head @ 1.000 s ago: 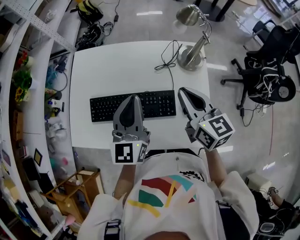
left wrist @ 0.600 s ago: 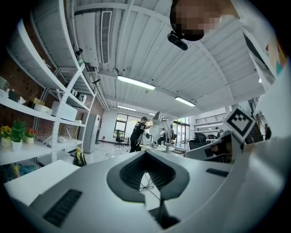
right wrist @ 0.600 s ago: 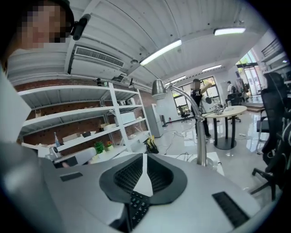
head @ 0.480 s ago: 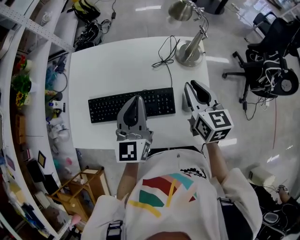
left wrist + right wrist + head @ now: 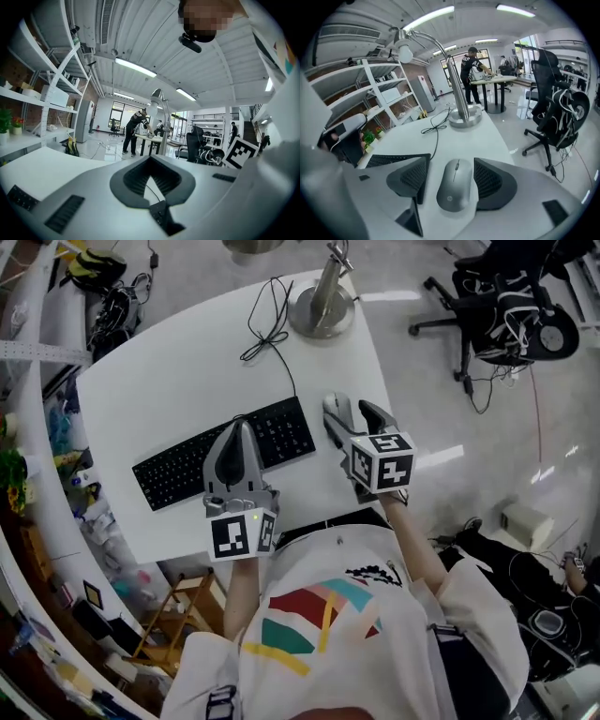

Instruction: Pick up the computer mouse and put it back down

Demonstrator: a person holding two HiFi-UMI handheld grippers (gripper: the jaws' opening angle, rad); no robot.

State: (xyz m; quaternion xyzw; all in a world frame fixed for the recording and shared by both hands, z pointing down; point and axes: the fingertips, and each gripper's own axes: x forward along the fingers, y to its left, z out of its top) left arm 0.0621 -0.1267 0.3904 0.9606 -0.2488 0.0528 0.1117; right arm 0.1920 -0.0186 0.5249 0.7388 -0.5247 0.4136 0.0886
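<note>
A grey computer mouse (image 5: 454,185) lies on the white table (image 5: 169,381), just right of the black keyboard (image 5: 173,474). My right gripper (image 5: 451,165) points down at the mouse with one jaw on each side of it. Its jaws are opening and the ribbed pads (image 5: 490,180) stand off the mouse's sides. In the head view the right gripper (image 5: 352,411) covers most of the mouse. My left gripper (image 5: 236,439) hovers over the keyboard's middle, shut, with nothing between its fingers (image 5: 151,164).
A desk lamp's round base (image 5: 322,310) stands at the table's far edge, and its thin black cable (image 5: 267,329) trails to the keyboard. A black office chair (image 5: 506,296) stands on the floor to the right. Cluttered shelves (image 5: 28,474) line the left side.
Both grippers have sunk toward the table, the right one farther. The right jaws now stand wide around the mouse beside the keyboard. The head view has swung round.
</note>
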